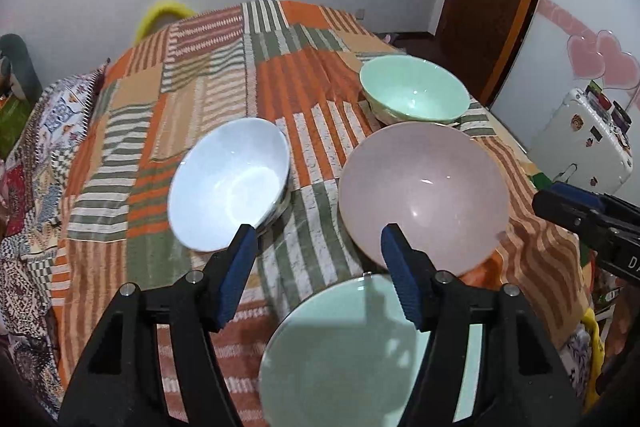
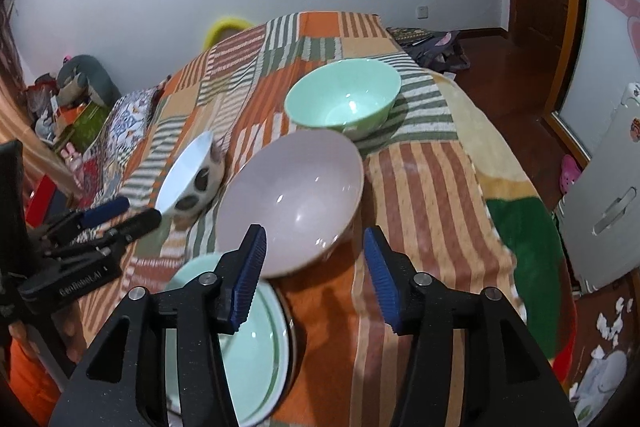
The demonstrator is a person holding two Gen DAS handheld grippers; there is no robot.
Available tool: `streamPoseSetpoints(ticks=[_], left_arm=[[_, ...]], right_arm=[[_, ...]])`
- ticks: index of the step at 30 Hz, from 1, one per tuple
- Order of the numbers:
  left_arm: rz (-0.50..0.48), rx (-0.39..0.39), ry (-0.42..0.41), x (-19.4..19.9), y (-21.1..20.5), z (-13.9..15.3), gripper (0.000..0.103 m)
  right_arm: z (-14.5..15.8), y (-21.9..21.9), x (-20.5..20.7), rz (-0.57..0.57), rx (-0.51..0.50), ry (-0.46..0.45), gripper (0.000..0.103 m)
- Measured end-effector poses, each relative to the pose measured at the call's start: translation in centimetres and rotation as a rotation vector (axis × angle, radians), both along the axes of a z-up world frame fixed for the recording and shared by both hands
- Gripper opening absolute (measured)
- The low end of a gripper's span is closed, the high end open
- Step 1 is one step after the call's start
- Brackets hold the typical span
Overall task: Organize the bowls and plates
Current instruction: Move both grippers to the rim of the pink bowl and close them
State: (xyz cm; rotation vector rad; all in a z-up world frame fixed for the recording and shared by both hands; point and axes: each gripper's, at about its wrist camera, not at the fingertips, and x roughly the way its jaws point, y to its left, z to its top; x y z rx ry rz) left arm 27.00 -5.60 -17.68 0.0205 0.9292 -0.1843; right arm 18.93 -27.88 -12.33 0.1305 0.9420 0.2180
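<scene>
Bowls [image 1: 424, 191] sit apart on the striped bedspread [image 1: 304, 75], both grippers open.

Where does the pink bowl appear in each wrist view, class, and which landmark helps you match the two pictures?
Left wrist view: the pink bowl sits right of centre, just beyond the left gripper.
Right wrist view: the pink bowl sits at centre, just beyond the right gripper.
Shared landmark: the green bowl stands directly behind it in both views.

Three bowls [image 1: 424, 191] beyond a plate [image 1: 344, 355] on the bedspread [image 1: 224, 67].
</scene>
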Motion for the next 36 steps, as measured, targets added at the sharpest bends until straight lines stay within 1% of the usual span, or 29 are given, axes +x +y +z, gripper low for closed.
streamPoseSetpoints(ticks=[3, 7, 12, 14, 16, 18, 19, 20, 21, 22, 23, 24, 27, 29, 34, 36], left_arm=[[-0.003, -0.020, 0.032, 1.5, -0.2, -1.3, 0.064], [-0.017, -0.051, 0.072, 2.9, -0.8, -2.8, 0.064], [-0.033, -0.026, 0.081, 4.3, -1.7, -4.3, 0.064], [-0.031, -0.025, 0.095, 4.9, -1.8, -4.9, 0.064], [-0.027, -0.044, 0.121, 5.5, -1.7, -5.6, 0.064], [-0.017, -0.065, 0.127, 5.8, -1.5, -6.0, 0.063], [-0.015, -0.071, 0.129, 6.0, -1.5, -6.3, 0.060], [-0.016, -0.074, 0.133, 6.1, -1.5, -6.5, 0.053], [-0.021, -0.075, 0.143, 6.2, -1.6, -6.8, 0.049], [-0.023, -0.077, 0.151, 6.3, -1.7, -7.0, 0.042], [-0.026, -0.085, 0.157, 6.4, -1.7, -7.2, 0.037], [-0.031, -0.093, 0.159, 6.5, -1.8, -7.3, 0.035], [-0.045, -0.104, 0.152, 6.5, -2.0, -7.4, 0.026], [-0.061, -0.106, 0.149, 6.4, -2.3, -7.3, 0.018], [-0.066, -0.079, 0.128, 6.1, -2.7, -7.0, 0.018], [-0.077, -0.051, 0.105, 5.7, -3.1, -6.5, 0.018]], right_arm=[[-0.9, 0.1, 1.5, 0.001, -0.031, 0.008, 0.048], [-1.9, -0.2, 2.8, -0.014, -0.037, 0.011, 0.047], [-3.6, -0.9, 4.0, -0.043, 0.017, 0.037, 0.047], [-4.0, -0.9, 4.1, -0.043, 0.021, 0.045, 0.047], [-4.4, -0.9, 4.3, -0.042, 0.018, 0.049, 0.047], [-4.7, -0.8, 4.2, -0.041, 0.015, 0.048, 0.046], [-4.8, -0.9, 4.3, -0.041, 0.018, 0.050, 0.045], [-5.0, -0.9, 4.3, -0.040, 0.027, 0.056, 0.044], [-5.2, -1.0, 4.5, -0.038, 0.033, 0.063, 0.041], [-5.4, -1.0, 4.6, -0.033, 0.041, 0.072, 0.040], [-5.6, -1.0, 4.7, -0.024, 0.049, 0.085, 0.035], [-5.8, -0.9, 4.8, -0.018, 0.053, 0.093, 0.030], [-6.2, -0.8, 4.8, -0.004, 0.067, 0.107, 0.022], [-6.3, -0.8, 4.8, 0.003, 0.070, 0.106, 0.020], [-6.3, -0.5, 4.9, -0.004, 0.051, 0.110, 0.020], [-6.2, -0.4, 4.9, -0.012, 0.042, 0.120, 0.020]])
